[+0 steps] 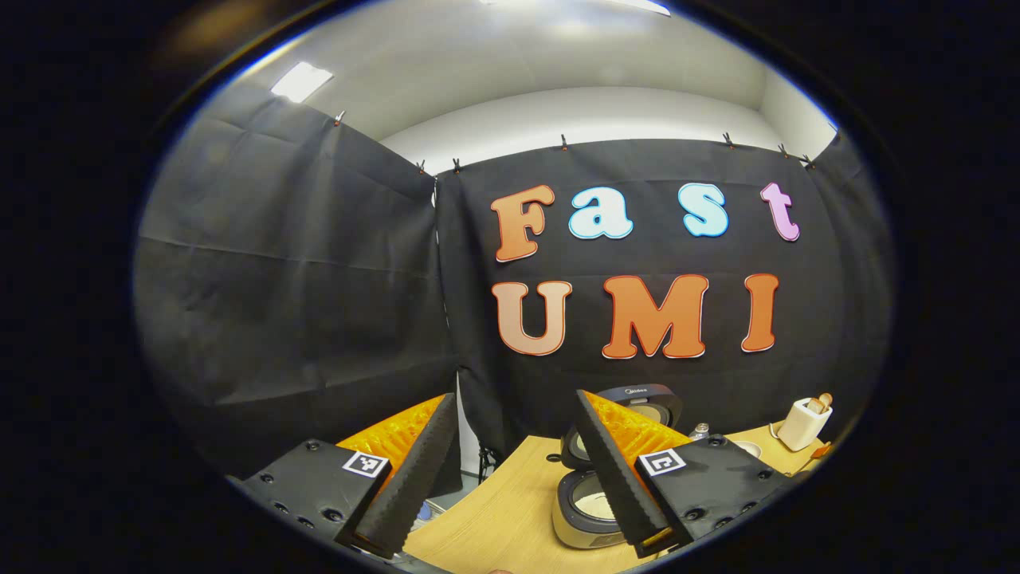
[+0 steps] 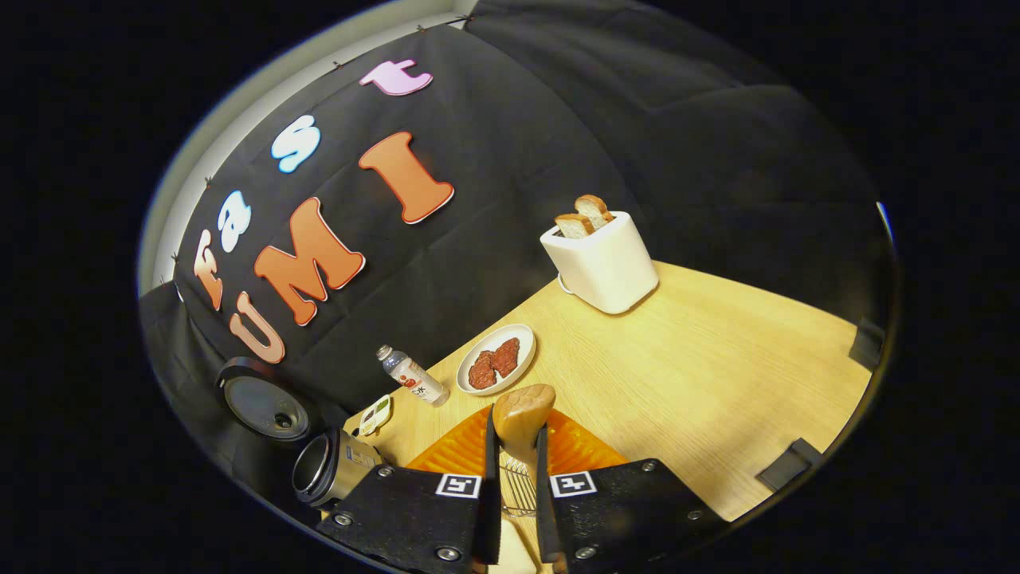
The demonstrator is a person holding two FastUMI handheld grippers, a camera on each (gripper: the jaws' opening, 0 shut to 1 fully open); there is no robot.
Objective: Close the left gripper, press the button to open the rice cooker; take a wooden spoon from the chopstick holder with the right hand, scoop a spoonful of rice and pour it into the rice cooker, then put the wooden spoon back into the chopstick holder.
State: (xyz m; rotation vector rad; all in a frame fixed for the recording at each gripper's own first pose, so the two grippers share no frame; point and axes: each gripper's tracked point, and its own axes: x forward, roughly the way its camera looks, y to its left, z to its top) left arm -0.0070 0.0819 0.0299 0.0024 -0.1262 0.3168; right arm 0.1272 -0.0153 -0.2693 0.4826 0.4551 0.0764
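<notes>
While our left gripper [image 1: 518, 470] gapes, we clamp the right gripper [image 2: 514, 470] on a smooth wooden spoon [image 2: 522, 418]; cooker [image 1: 594, 506] lid open.

A plate [image 2: 496, 359] lies between bottle [image 2: 411, 376] and toaster [image 2: 602, 261].

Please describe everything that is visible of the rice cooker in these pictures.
The round rice cooker with a dark rim and pale metallic body stands on the light wooden table, near the black cloth wall. Its round dark lid is raised fully open behind the pot. In the left gripper view something pale lies inside the pot. In the right gripper view the cooker appears tilted at the lower left. Neither gripper touches it.
</notes>
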